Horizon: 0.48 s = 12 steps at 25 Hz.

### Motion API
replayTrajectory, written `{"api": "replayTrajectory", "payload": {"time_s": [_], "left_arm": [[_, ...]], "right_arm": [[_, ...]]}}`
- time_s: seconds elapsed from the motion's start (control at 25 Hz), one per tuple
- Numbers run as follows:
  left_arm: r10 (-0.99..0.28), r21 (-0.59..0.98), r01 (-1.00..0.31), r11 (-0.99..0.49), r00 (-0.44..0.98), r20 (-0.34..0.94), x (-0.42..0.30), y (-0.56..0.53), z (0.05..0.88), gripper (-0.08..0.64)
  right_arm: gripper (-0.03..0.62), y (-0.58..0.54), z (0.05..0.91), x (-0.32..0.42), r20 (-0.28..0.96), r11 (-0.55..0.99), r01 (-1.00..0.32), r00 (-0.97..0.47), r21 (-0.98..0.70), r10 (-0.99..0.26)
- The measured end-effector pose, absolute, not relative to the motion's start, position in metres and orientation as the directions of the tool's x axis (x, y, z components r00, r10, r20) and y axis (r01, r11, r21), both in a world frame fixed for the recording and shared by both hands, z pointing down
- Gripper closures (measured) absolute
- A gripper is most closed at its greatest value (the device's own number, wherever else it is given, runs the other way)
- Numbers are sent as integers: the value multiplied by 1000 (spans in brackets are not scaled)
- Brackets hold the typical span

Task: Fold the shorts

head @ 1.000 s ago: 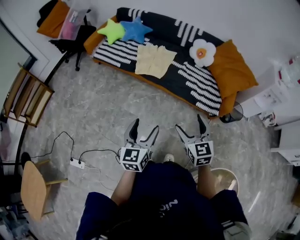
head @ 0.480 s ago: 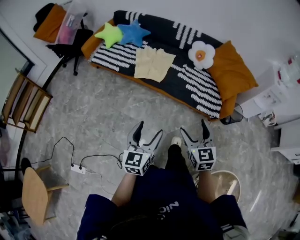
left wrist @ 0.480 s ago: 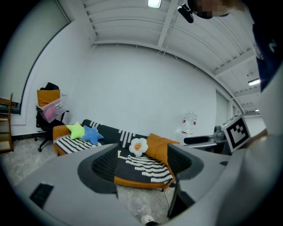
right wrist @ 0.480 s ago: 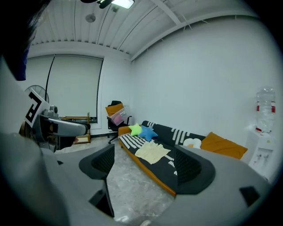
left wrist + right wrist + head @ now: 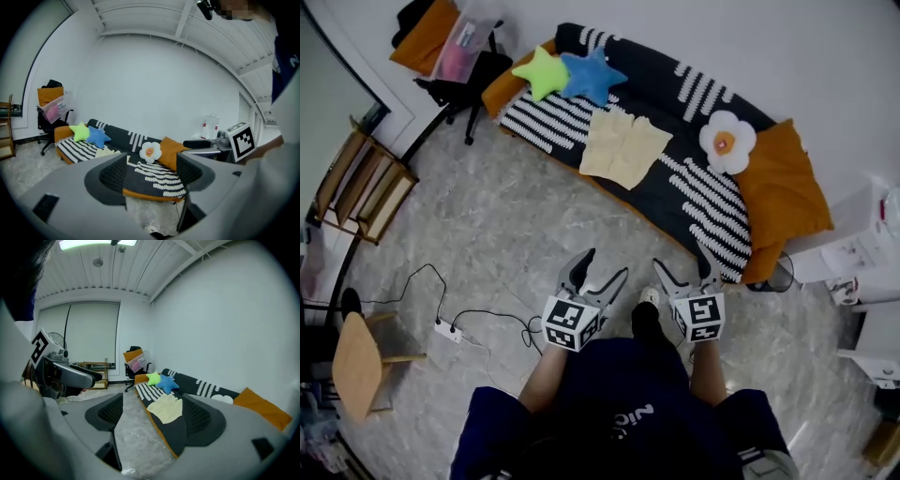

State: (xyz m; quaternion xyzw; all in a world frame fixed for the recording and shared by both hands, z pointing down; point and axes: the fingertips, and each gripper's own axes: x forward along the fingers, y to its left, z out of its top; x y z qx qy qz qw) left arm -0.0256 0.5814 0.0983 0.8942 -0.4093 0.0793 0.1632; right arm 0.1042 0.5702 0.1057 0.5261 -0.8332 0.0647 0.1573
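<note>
Pale yellow shorts [image 5: 623,148] lie flat on the seat of a black-and-white striped sofa [image 5: 694,202]; they also show in the left gripper view [image 5: 107,151] and the right gripper view [image 5: 166,408]. Both grippers are held over the marble floor, well short of the sofa and pointing toward it. My left gripper [image 5: 602,267] is open with nothing between its fingers. My right gripper [image 5: 682,262] stands wide and its jaws are closing, with only air between them. A foot [image 5: 649,298] shows between the two grippers.
Green [image 5: 543,72] and blue [image 5: 589,75] star cushions, a flower cushion [image 5: 727,142] and an orange pillow [image 5: 783,202] lie on the sofa. A power strip with its cable [image 5: 447,329] lies on the floor at left. A wooden chair [image 5: 358,361], an office chair [image 5: 464,70] and white cabinets [image 5: 862,262] stand around.
The person has stepped toward the sofa and both grippers have moved forward with them. The sofa and shorts now sit nearer in the head view.
</note>
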Motion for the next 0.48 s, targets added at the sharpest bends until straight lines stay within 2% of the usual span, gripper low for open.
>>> {"api": "replayTrajectory", "payload": {"time_s": [0.48], "left_arm": [[-841,238,-874,-424,478,256,70,478,95,249]], "right_arm": [[222,461,118,213,377,577,-813,-511,79,-772]]}}
